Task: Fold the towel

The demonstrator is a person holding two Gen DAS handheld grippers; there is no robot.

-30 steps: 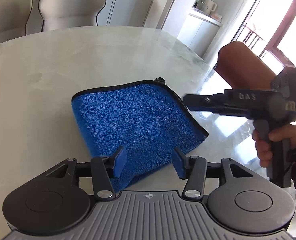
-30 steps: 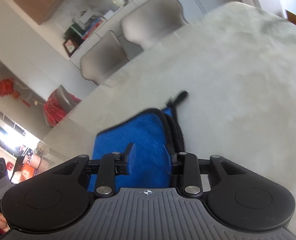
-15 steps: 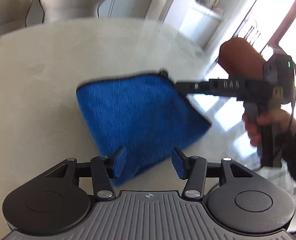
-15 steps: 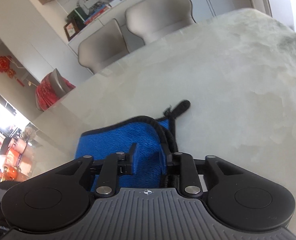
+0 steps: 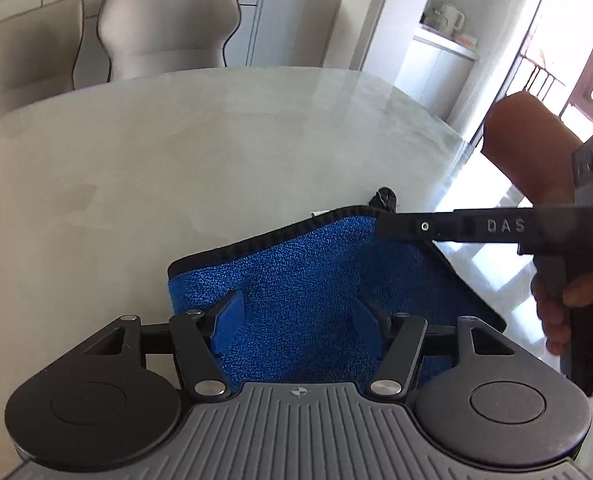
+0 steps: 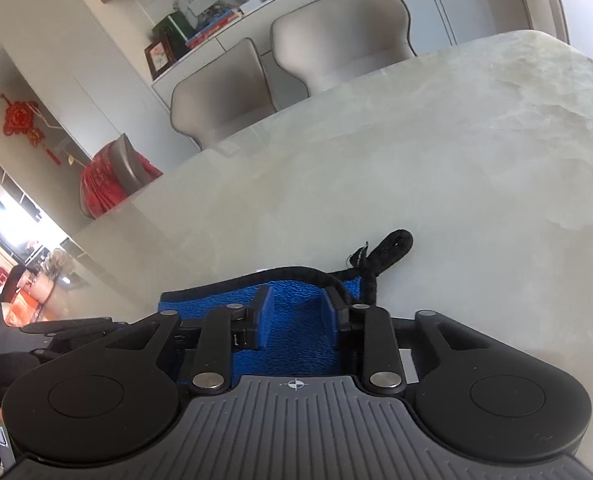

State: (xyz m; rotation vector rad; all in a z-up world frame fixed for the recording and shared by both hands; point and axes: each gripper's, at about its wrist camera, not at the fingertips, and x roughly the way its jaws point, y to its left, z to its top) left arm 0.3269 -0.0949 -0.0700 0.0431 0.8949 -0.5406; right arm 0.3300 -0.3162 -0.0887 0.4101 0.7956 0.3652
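Note:
A blue towel (image 5: 316, 280) with black trim lies folded on the pale marble table (image 5: 176, 168). My left gripper (image 5: 296, 316) hovers over its near part, jaws opening, pads apart and gripping nothing. In the right wrist view the towel (image 6: 296, 320) shows its far corner with a black hanging loop (image 6: 388, 246). My right gripper (image 6: 294, 308) is at that corner, jaws closing. Towel lies between the pads and the trim runs against the right finger (image 6: 332, 308), but a gap still shows. The left wrist view shows the right gripper (image 5: 380, 224) from the side, reaching onto the corner.
Two grey chairs (image 5: 168, 28) stand behind the table's far edge. A person's hand (image 5: 564, 312) holds the right gripper's handle at the right. The table's right edge (image 5: 452, 148) runs close past the towel. A cabinet with books (image 6: 200, 28) is at the back.
My left gripper has moved in closer over the towel and its jaws have widened. The right gripper's jaws have narrowed at the towel's corner.

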